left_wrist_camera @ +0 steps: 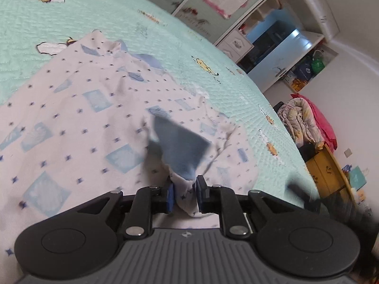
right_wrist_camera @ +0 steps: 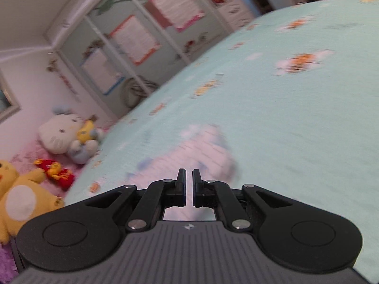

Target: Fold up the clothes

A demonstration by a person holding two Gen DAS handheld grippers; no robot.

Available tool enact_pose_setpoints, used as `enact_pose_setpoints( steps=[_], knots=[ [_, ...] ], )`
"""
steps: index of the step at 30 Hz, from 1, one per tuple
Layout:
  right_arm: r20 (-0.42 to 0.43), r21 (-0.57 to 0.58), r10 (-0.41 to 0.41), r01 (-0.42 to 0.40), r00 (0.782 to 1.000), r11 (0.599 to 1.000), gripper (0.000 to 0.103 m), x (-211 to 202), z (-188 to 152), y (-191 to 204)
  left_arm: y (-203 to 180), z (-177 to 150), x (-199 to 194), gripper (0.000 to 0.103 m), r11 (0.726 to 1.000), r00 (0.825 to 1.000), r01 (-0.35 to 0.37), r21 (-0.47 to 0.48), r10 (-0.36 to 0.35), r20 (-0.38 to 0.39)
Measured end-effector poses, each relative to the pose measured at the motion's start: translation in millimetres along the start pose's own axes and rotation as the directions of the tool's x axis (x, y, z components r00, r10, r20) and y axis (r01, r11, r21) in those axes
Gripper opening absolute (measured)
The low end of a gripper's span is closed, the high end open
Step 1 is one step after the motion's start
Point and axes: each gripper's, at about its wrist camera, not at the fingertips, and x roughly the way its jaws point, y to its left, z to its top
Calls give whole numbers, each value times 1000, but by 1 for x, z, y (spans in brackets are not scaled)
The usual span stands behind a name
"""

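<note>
A: Where's the white cotton garment with blue squares [left_wrist_camera: 78, 118]?
B: Spread on the mint quilted bedspread [left_wrist_camera: 99, 19], running to ten o'clock; the left gripper [left_wrist_camera: 184, 193] is clamped on a bunched corner.
A: And the right gripper [right_wrist_camera: 188, 184]?
B: Jaws nearly together, nothing between them, a blurred white cloth [right_wrist_camera: 203, 149] beyond at twelve o'clock

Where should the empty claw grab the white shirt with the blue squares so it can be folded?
Probably at the far corner of the shirt, the pointed bit lying flat on the green bedspread. The edge there is thin and free, so the right claw could slide in low from the bedspread side and pinch it. The left claw already holds the near bunched part by the blue collar.
</note>
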Motion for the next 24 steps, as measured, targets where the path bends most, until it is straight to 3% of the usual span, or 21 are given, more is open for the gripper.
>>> enact_pose_setpoints(
  steps=[3, 5, 7, 9, 13, 17, 18, 21, 24],
  knots=[
    [-44, 30, -38, 39, 998, 999, 6, -23, -17, -17, -20, 25, -4, 3, 998, 1000, -2, 69, 1, 26],
    [-87, 17, -36, 38, 996, 999, 7, -28, -29, -19, -33, 42, -6, 2, 994, 999, -2, 113, -3, 43],
    [-129, -9, -14, 13, 991, 1000, 25, -29, -38, -14, -45, 55, -8, 2, 987, 998, -10, 160, 0, 57],
    [-158, -57, -2, -7, 987, 998, 35, -29, -44, -6, -57, 68, -10, 2, 978, 997, -18, 207, 4, 72],
    [-222, -198, -50, 5, 974, 980, 38, -16, -57, 15, -82, 96, -12, 2, 955, 996, -19, 296, -7, 88],
    [-232, -308, -115, 39, 966, 951, 38, -10, -69, 32, -105, 129, -14, 2, 928, 994, -17, 373, -24, 106],
    [-233, -329, -123, 40, 965, 943, 37, -9, -71, 35, -108, 137, -16, 2, 924, 993, -14, 383, -31, 111],
    [-254, -347, -116, 22, 960, 938, 1, -3, -70, 37, -111, 162, -20, 2, 920, 993, 12, 392, -58, 106],
    [-242, -322, -103, 20, 965, 946, 1, -3, -70, 34, -109, 179, -29, 2, 912, 990, 28, 410, -83, 116]
  ],
)
